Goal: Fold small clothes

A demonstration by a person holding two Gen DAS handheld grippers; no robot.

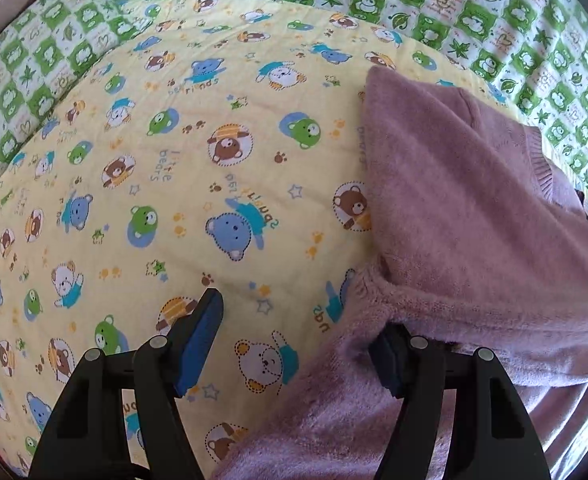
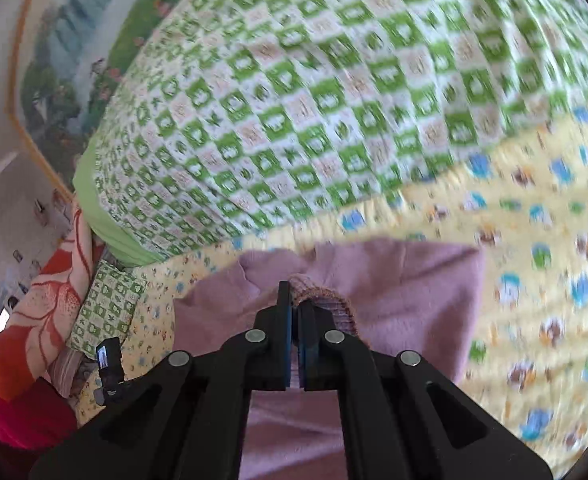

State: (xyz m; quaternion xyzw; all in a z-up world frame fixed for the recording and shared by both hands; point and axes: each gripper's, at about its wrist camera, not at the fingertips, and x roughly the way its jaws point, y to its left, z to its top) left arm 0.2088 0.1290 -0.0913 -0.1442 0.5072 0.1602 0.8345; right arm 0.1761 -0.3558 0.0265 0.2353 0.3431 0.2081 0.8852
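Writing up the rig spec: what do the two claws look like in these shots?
Both match. Left claw: matte black plastic linkage arms with round silver pivot pins and flat fingers faced with blue pads. Right claw: same black arms, silver pins, dark blue pads. No cables, markings, sleeves or hands show.

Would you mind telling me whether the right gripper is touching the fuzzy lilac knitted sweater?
Touching: the right wrist view shows the right gripper with jaws shut on the ribbed edge of the lilac sweater.

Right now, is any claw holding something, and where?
Yes. The right claw pinches the purple sweater by its ribbed edge. The left claw is open, holding nothing.
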